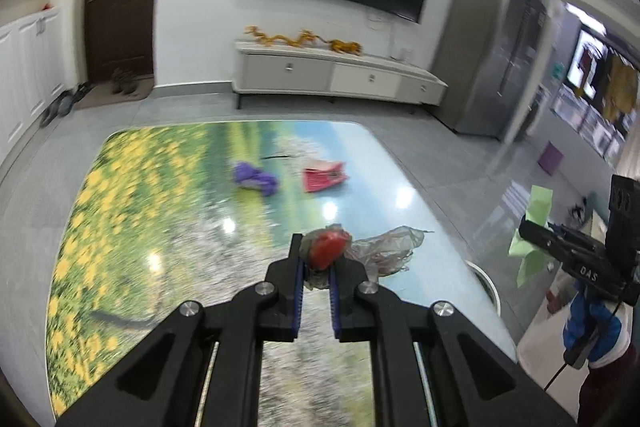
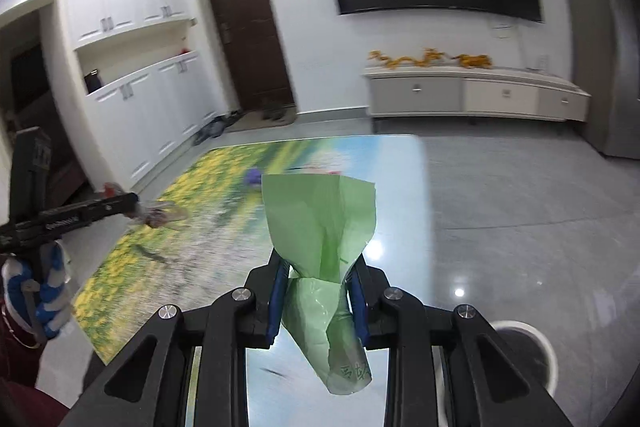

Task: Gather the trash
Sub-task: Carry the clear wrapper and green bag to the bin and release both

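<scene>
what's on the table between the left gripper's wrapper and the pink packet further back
Nothing: in the left wrist view the glossy tabletop is bare between the red-and-clear wrapper and the pink packet.

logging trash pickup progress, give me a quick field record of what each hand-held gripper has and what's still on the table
left hand-held gripper: shut on clear crumpled wrapper with a red piece
right hand-held gripper: shut on green bag
still on table: purple wrapper, red packet
bin: white rim, beside the table's near corner
contents of bin: cannot tell
</scene>
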{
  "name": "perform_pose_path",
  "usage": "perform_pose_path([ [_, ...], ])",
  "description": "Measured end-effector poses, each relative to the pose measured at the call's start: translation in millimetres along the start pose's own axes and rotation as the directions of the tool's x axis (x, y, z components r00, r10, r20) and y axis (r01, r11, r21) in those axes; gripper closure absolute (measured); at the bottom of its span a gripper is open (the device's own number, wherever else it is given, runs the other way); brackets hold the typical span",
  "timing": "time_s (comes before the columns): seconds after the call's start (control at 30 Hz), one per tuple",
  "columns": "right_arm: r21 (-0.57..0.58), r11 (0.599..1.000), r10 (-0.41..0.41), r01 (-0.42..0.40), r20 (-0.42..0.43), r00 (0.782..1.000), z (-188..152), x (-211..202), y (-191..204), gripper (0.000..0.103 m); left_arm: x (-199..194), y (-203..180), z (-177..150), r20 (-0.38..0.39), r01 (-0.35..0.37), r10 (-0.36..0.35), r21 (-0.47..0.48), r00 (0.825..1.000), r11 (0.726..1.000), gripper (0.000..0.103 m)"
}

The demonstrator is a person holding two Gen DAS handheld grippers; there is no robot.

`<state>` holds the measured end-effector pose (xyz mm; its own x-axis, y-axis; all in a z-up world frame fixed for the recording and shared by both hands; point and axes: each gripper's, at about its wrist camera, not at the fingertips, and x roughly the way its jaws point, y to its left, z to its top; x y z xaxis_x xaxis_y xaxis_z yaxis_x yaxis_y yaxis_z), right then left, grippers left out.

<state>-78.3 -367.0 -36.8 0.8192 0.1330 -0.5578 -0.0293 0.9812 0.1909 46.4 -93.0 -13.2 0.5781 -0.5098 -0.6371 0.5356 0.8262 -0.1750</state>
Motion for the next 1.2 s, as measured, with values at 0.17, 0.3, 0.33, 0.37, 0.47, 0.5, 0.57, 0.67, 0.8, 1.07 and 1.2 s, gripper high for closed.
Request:
perform_pose_path([
  [0.17,0.078,0.991,-0.112,0.11,0.01,0.994,-11.4,-24.2,-50.9,0.076,31.2,-55.7,17.4,-0.047,0.058,-0.054,0.096,0.997,0.994,0.093],
  [0.3,0.133,0.973,-0.19,0.19,-0.011,0.982,-25.5,-30.6,-86.5,0.076,64.9,-100.5,22.2,-0.107,0.11,-0.095,0.152,0.99,0.982,0.093],
  [0.33,0.144,0.968,-0.205,0.206,-0.019,0.979,-29.2,-30.8,-94.7,0.076,75.4,-113.7,22.6,-0.122,0.122,-0.103,0.168,0.987,0.978,0.093],
  [0.37,0.156,0.963,-0.217,0.219,-0.027,0.976,-32.5,-30.0,-101.4,0.076,84.4,-124.2,23.1,-0.135,0.133,-0.11,0.179,0.985,0.975,0.093],
  [0.47,0.199,0.947,-0.248,0.253,-0.053,0.967,-42.8,-25.3,-126.0,0.076,113.0,-161.8,21.7,-0.179,0.172,-0.136,0.205,0.974,0.963,0.093],
  [0.5,0.213,0.94,-0.258,0.265,-0.063,0.964,-46.3,-23.0,-134.0,0.076,123.9,-177.4,20.2,-0.195,0.188,-0.145,0.22,0.97,0.957,0.092],
  [0.57,0.244,0.927,-0.274,0.286,-0.083,0.958,-52.8,-20.1,-150.8,0.075,137.8,-198.5,17.4,-0.207,0.199,-0.15,0.243,0.967,0.949,0.091],
  [0.67,0.283,0.906,-0.293,0.315,-0.116,0.949,-61.2,-14.2,-173.3,0.075,164.7,-232.7,9.6,-0.246,0.225,-0.158,0.272,0.956,0.936,0.091],
  [0.8,0.323,0.879,-0.313,0.35,-0.163,0.936,-76.0,-6.2,-197.6,0.074,195.3,-261.8,-0.2,-0.302,0.256,-0.173,0.263,0.938,0.93,0.091],
  [1.07,0.397,0.818,-0.336,0.417,-0.259,0.906,-108.7,9.2,-234.0,0.07,240.9,-295.6,-19.3,-0.436,0.385,-0.285,0.159,0.853,0.909,0.09],
  [1.2,0.428,0.782,-0.356,0.454,-0.292,0.888,-117.8,11.4,-249.6,0.058,245.3,-300.6,-20.6,-0.464,0.418,-0.314,0.138,0.828,0.898,0.09],
])
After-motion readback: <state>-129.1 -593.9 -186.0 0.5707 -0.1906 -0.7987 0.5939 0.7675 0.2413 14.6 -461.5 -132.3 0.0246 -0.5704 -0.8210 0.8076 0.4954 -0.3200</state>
